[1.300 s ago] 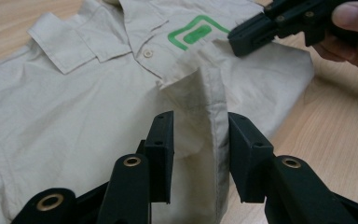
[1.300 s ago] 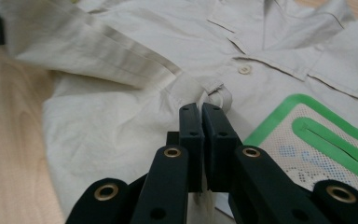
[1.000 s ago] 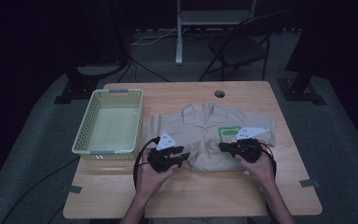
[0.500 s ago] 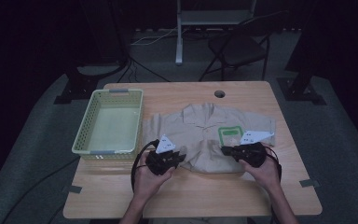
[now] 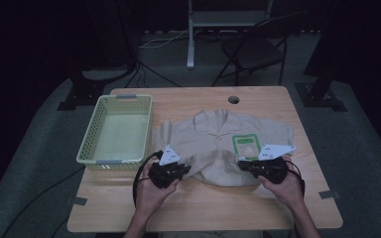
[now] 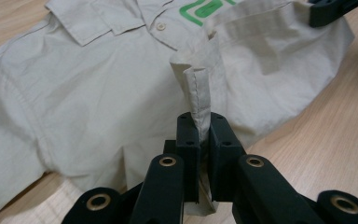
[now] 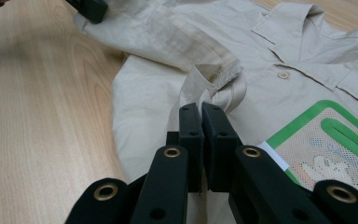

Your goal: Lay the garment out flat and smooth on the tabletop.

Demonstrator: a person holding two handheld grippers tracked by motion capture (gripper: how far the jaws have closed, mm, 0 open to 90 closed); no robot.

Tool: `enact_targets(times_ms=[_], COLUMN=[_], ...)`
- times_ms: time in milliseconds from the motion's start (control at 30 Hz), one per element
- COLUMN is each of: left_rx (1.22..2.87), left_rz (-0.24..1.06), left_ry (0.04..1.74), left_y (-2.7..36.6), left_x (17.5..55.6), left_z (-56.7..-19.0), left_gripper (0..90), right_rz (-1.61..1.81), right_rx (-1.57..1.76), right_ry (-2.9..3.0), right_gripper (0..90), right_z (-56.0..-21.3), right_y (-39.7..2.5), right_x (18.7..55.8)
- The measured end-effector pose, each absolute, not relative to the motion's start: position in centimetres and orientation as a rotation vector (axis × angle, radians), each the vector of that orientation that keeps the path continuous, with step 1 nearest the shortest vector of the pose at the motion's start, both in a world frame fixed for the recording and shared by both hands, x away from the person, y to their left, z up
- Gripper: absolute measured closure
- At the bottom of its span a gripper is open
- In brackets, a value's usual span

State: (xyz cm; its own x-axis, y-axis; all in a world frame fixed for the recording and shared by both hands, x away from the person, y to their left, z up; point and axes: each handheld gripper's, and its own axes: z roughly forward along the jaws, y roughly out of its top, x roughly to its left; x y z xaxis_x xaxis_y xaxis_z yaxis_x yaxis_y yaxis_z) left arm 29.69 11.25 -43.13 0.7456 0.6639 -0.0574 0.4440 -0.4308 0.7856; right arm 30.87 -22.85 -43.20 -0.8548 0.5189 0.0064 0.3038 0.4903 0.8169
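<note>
A beige short-sleeved shirt (image 5: 218, 144) with a green-framed chest patch (image 5: 245, 146) lies collar-away on the wooden table (image 5: 203, 208). My left gripper (image 5: 184, 170) is shut on the shirt's lower hem at its left side; the pinched hem fold (image 6: 199, 91) rises between the jaws in the left gripper view. My right gripper (image 5: 242, 165) is shut on the hem at the right side, just below the patch, with a bunched fold (image 7: 214, 88) held between its jaws. The hem stretches lifted between the two grippers.
A pale green plastic basket (image 5: 116, 130) stands empty on the table's left half, beside the shirt's left sleeve. A round cable hole (image 5: 233, 99) sits near the far edge. A folding chair (image 5: 253, 49) and stands are on the floor behind.
Both hands have drawn slightly toward the near edge of the table, carrying the shirt's hem with them. The grips stay the same.
</note>
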Motion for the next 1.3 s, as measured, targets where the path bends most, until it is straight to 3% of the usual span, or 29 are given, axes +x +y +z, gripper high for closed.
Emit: enact_targets(times_ms=[800,1033,1300], left_rx=[2.121,1.994,1.956], left_rz=[0.298,0.3,0.294], left_ry=[0.885,0.865,0.887], left_y=[14.9,16.4,16.6], left_x=[28.2,27.8,28.2], left_z=[-43.7,-42.1,-41.8], left_gripper=[87.1,73.7,68.6], right_rz=[1.363,1.391,1.404], right_rx=[0.619,0.586,0.538], right_ry=[2.551,2.589,2.638], right_gripper=[87.0,86.9,86.5], right_z=[-43.5,-43.9,-44.5], right_y=[-24.3,-24.2,-24.1], right_x=[26.8,25.5,25.1])
